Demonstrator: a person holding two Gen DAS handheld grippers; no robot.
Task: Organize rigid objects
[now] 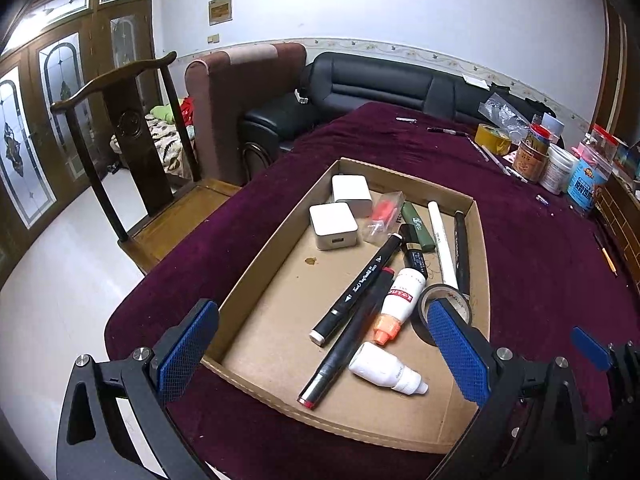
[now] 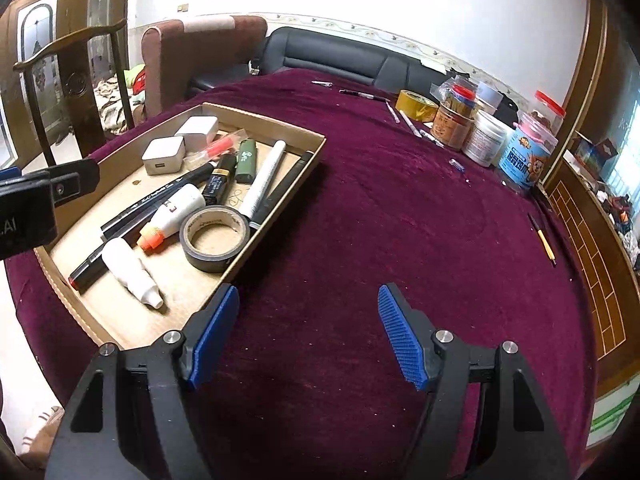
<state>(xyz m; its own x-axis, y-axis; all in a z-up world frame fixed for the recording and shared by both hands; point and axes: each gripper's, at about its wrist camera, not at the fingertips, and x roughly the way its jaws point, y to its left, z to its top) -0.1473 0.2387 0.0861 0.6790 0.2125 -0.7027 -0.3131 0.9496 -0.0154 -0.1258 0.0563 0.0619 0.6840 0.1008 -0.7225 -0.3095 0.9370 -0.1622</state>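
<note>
A shallow cardboard tray (image 1: 280, 216) (image 2: 316, 152) lies on the maroon tablecloth (image 2: 400, 216). In it are two white chargers (image 1: 334, 226) (image 2: 164, 155), black markers (image 1: 356, 288) (image 2: 152, 200), two white squeeze bottles (image 1: 386, 368) (image 2: 130, 272), a green lighter (image 1: 418, 226) (image 2: 246, 160), a white pen (image 2: 264, 178) and a roll of black tape (image 1: 424, 312) (image 2: 214, 238). My left gripper (image 1: 320, 316) hangs open over the tray's near end, holding nothing. My right gripper (image 2: 308, 300) is open over bare cloth, right of the tray.
Jars and tubs (image 2: 484, 136) and a yellow tape roll (image 2: 416, 106) crowd the table's far right. Pens (image 2: 364, 94) lie at the far edge, a pencil (image 2: 542, 240) at the right. A wooden chair (image 1: 132, 152) and sofas (image 1: 380, 88) stand beyond the table.
</note>
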